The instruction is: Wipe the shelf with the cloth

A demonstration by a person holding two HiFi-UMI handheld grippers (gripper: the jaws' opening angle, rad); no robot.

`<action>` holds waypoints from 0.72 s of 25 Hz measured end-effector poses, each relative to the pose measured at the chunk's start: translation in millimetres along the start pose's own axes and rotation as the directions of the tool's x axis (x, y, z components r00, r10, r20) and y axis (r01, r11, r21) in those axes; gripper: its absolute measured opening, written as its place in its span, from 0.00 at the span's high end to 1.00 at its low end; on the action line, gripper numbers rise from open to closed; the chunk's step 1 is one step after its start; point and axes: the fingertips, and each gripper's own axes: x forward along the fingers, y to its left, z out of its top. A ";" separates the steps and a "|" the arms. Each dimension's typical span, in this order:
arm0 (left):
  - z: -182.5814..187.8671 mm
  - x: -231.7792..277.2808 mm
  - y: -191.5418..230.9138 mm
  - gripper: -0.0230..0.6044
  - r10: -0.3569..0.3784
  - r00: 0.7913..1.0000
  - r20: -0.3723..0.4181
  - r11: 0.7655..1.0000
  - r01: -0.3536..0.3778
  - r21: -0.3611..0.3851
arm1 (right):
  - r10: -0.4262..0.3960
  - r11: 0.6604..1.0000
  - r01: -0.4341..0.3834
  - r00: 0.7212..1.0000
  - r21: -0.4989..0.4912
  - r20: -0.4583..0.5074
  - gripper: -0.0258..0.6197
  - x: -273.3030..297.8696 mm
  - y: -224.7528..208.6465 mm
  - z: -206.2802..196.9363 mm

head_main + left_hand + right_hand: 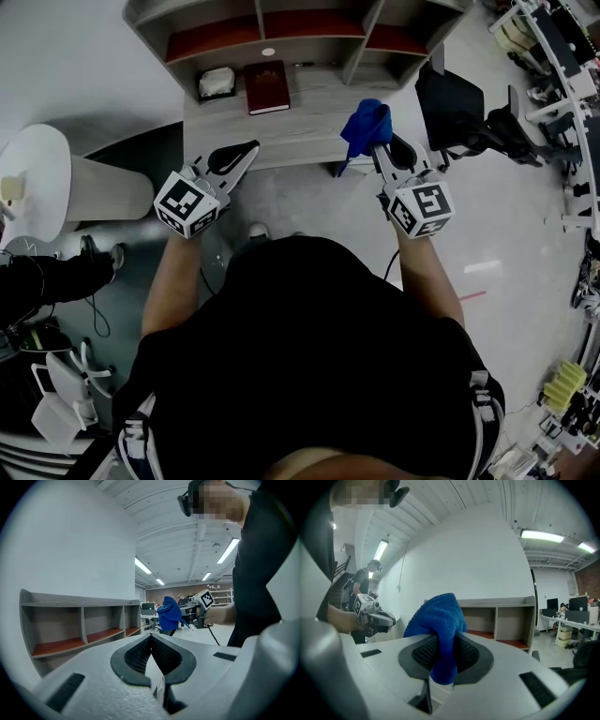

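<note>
A blue cloth (366,128) hangs bunched from my right gripper (382,150), whose jaws are shut on it, just over the front edge of the grey shelf unit's top (309,122). In the right gripper view the cloth (440,630) fills the gap between the jaws, with the shelf unit (506,620) behind it. My left gripper (246,153) is shut and holds nothing, at the shelf top's front left edge. In the left gripper view, the left gripper (151,641) has its pads meeting, and the cloth (168,613) and the shelf compartments (79,630) lie beyond.
A dark red book (267,86) and a small white box (217,82) lie on the shelf top near the back. A black office chair (455,108) stands right of the shelf. A round white table (37,183) is at the left. Red-floored compartments (281,28) line the back.
</note>
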 end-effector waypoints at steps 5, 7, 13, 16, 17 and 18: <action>-1.6 -0.3 -4.6 0.94 -0.005 1.000 0.008 1.000 0.005 -0.012 | 0.004 1.000 -0.004 1.000 0.003 -0.017 0.85 -1.4 0.6 -6.2; -6.0 -1.8 -6.8 0.94 -0.015 1.000 0.001 1.000 0.015 -0.022 | 0.011 1.000 -0.011 1.000 0.006 -0.019 0.85 0.5 3.1 -7.5; -14.4 -1.7 -5.3 0.94 -0.013 1.000 0.004 0.999 0.013 -0.049 | 0.013 1.000 -0.013 0.999 0.006 -0.036 0.85 1.4 7.6 -12.3; -15.4 2.0 -1.3 0.94 -0.008 1.000 0.012 0.998 0.008 -0.056 | 0.005 1.000 -0.005 0.999 0.004 -0.038 0.85 2.0 6.0 -12.9; -15.5 2.6 -1.2 0.94 -0.007 1.000 0.011 0.998 0.008 -0.055 | 0.003 1.000 -0.003 0.999 0.006 -0.037 0.85 1.8 5.5 -12.7; -15.2 2.8 -1.4 0.94 -0.008 1.000 0.011 0.999 0.008 -0.054 | 0.002 1.000 -0.001 0.999 0.008 -0.037 0.85 1.7 5.1 -12.6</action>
